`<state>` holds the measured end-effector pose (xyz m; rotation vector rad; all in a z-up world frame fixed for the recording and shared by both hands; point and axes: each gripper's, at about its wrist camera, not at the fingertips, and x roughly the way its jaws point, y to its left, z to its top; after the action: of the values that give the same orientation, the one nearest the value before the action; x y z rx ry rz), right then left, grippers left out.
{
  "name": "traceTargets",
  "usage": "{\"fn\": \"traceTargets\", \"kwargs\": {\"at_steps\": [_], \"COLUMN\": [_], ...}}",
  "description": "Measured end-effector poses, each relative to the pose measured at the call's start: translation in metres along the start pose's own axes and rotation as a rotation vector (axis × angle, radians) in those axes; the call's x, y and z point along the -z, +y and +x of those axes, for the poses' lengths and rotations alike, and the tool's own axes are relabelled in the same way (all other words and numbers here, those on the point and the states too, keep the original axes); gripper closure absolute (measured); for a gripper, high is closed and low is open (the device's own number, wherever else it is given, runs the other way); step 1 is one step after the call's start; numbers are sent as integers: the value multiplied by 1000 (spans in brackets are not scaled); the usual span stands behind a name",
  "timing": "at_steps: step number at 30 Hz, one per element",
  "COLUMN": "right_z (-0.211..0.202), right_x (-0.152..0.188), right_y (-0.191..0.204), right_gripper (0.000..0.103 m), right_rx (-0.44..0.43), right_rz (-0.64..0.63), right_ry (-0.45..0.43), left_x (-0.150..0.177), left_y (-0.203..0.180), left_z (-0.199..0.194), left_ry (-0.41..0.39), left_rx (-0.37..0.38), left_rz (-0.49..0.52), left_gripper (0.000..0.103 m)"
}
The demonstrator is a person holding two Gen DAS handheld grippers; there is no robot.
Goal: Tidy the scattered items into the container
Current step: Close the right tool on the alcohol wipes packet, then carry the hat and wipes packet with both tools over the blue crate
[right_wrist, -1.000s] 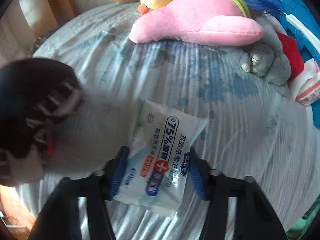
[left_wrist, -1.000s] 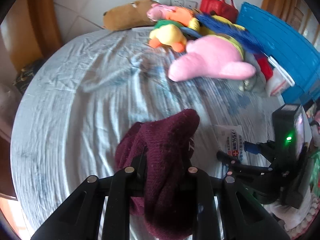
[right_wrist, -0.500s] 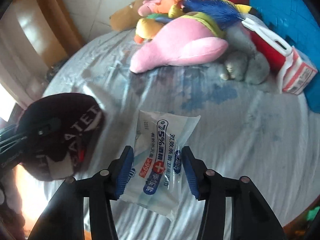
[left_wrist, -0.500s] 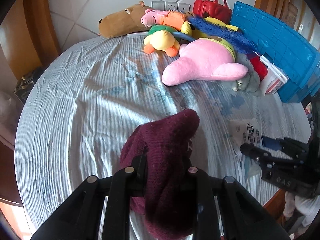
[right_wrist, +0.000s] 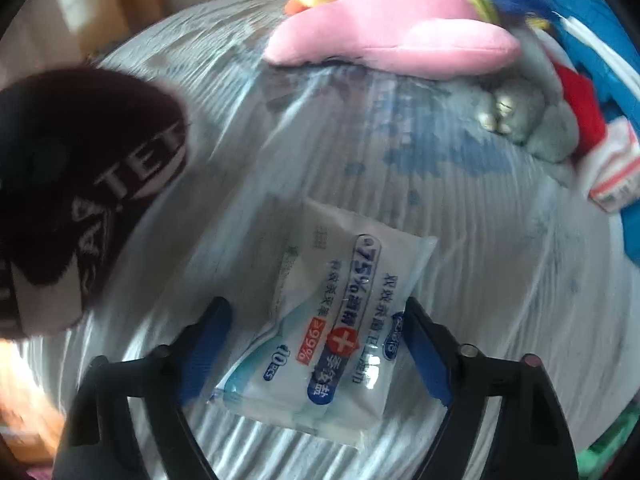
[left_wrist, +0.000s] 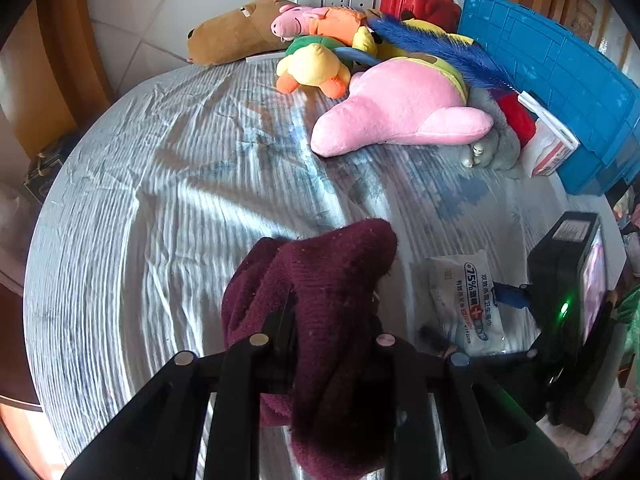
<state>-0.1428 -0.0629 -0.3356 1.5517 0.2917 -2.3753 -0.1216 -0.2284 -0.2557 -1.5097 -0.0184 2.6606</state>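
Observation:
My left gripper (left_wrist: 320,340) is shut on a maroon knit hat (left_wrist: 320,288) and holds it above the bed; the hat also shows at the left of the right wrist view (right_wrist: 80,184). My right gripper (right_wrist: 316,320) is open, its blue pads (right_wrist: 424,348) on either side of a white wet-wipes pack (right_wrist: 336,320) that lies on the sheet. The pack and right gripper show in the left wrist view (left_wrist: 464,300). A blue crate (left_wrist: 560,80) stands at the far right.
A pile of plush toys lies at the back: a pink one (left_wrist: 400,112), a yellow duck (left_wrist: 312,68), a brown capybara (left_wrist: 236,36), a grey one (left_wrist: 492,148). A red bag (left_wrist: 416,0) and a small carton (left_wrist: 548,148) sit by the crate. The striped sheet (left_wrist: 160,200) covers the bed.
The right gripper has come down and opened wider around the wipes pack, which now lies on the sheet. The left gripper still holds the hat, nearly unmoved.

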Motion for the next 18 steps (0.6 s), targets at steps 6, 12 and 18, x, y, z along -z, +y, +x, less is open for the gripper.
{"fn": "traceTargets", "kwargs": {"at_steps": [6, 12, 18], "right_z": [-25, -99, -147], "right_x": [7, 0, -7], "right_y": [-29, -30, -34], "right_gripper": [59, 62, 62], "right_rx": [-28, -17, 22], "right_rz": [76, 67, 81], "right_ry": [0, -162, -273], "left_x": [-4, -22, -36], "left_y": [0, -9, -30], "left_z": [-1, -27, -47], "left_ry": [-22, -113, -182], "left_rx": [-4, 34, 90], "left_rz": [7, 50, 109], "left_gripper": [85, 85, 85]}}
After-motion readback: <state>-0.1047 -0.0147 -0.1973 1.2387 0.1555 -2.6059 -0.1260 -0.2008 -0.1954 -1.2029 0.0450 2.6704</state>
